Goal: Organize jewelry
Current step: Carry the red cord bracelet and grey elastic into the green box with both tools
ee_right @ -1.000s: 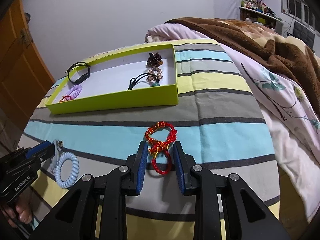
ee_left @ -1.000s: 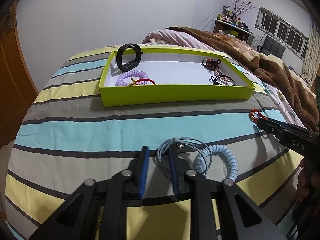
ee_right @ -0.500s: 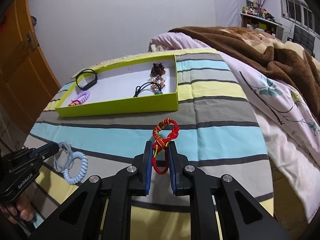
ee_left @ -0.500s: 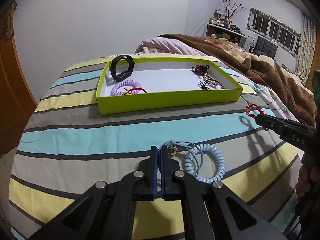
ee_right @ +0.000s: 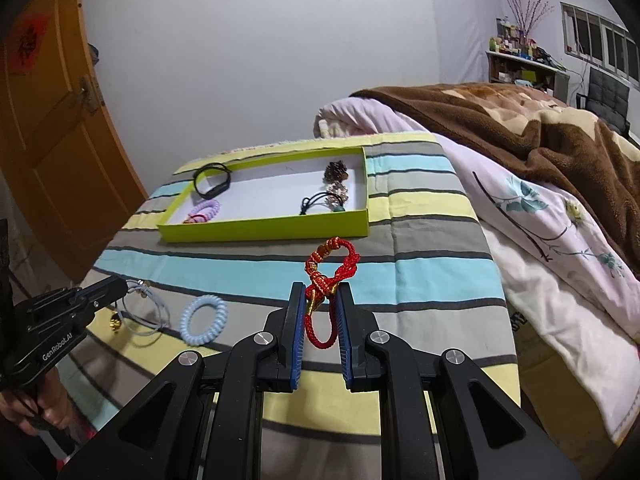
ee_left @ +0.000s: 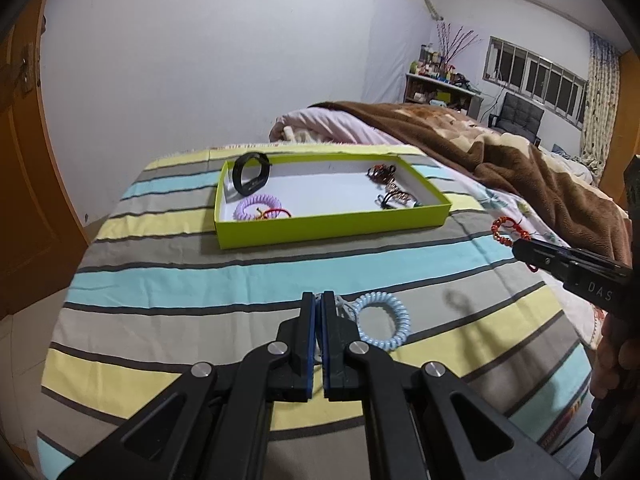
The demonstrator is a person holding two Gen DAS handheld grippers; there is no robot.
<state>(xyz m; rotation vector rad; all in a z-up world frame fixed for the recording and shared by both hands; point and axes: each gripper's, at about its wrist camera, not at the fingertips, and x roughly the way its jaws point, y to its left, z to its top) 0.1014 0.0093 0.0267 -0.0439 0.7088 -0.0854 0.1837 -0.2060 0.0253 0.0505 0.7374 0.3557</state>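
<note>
My left gripper [ee_left: 318, 298] is shut on a pale grey-blue cord hair tie [ee_right: 146, 314] and holds it lifted above the striped bedspread; a small gold charm dangles from it. A light blue spiral hair tie [ee_left: 380, 322] lies on the bedspread just right of it, also in the right wrist view [ee_right: 204, 320]. My right gripper [ee_right: 320, 300] is shut on a red knotted cord bracelet [ee_right: 330, 266], raised above the bed. The lime green tray [ee_left: 332, 232] sits beyond, holding a black band [ee_left: 252, 174], a purple spiral tie [ee_left: 258, 208] and beaded pieces [ee_left: 394, 198].
A brown blanket [ee_left: 500, 160] and pink floral duvet [ee_right: 540, 260] lie on the right of the bed. An orange wooden door [ee_right: 48, 140] stands at the left. The bed's edges fall away at the left and near sides.
My left gripper closed on the grey-blue cord tie and lifted it. My right gripper closed on the red bracelet and raised it off the bedspread.
</note>
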